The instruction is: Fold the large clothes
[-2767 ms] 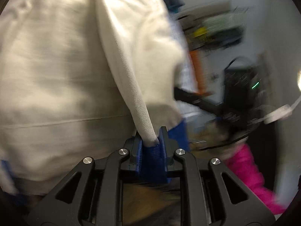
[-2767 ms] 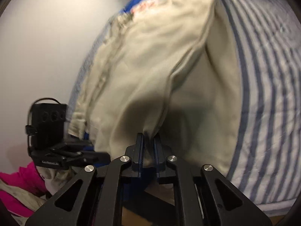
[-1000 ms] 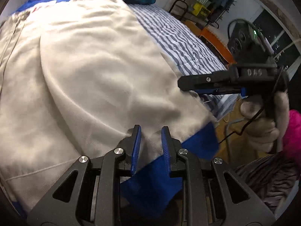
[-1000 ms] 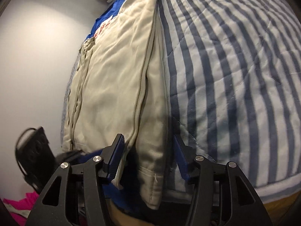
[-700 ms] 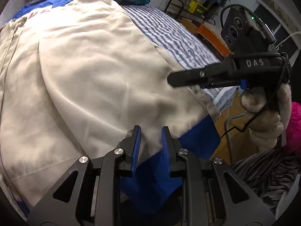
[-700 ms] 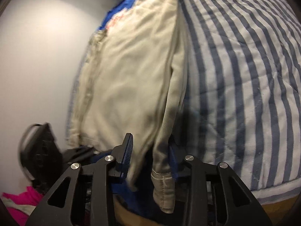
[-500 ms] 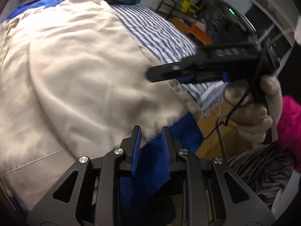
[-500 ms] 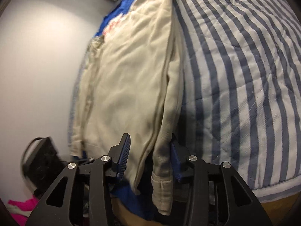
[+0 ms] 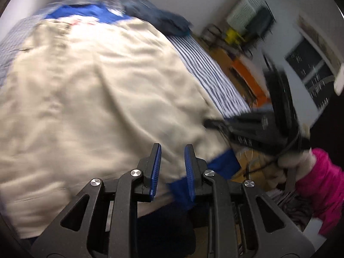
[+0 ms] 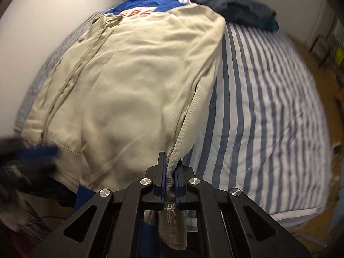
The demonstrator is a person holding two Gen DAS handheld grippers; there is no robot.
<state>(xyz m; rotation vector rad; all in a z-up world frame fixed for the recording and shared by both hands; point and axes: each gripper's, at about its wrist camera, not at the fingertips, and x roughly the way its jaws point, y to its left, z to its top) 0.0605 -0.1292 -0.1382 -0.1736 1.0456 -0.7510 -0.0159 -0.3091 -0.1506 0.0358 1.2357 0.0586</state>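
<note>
My right gripper (image 10: 169, 175) has just clamped the trousers' (image 10: 133, 86) cuff — legs run lengthwise up the bed (image 10: 268, 107), away from me. My left gripper (image 9: 171, 167), nearest the hem's other corner, gapes empty.

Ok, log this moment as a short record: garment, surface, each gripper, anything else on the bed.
garment: beige garment spread flat, lying over a blue garment
surface: striped bedspread
right gripper: jaws have just been closing and now pinch the beige garment's near right edge, with a hemmed end hanging below them
left gripper: jaws parted over the near hem; no cloth visibly pinched
other items: dark folded clothes at the far end of the bed
image quality: left wrist view is motion-blurred
</note>
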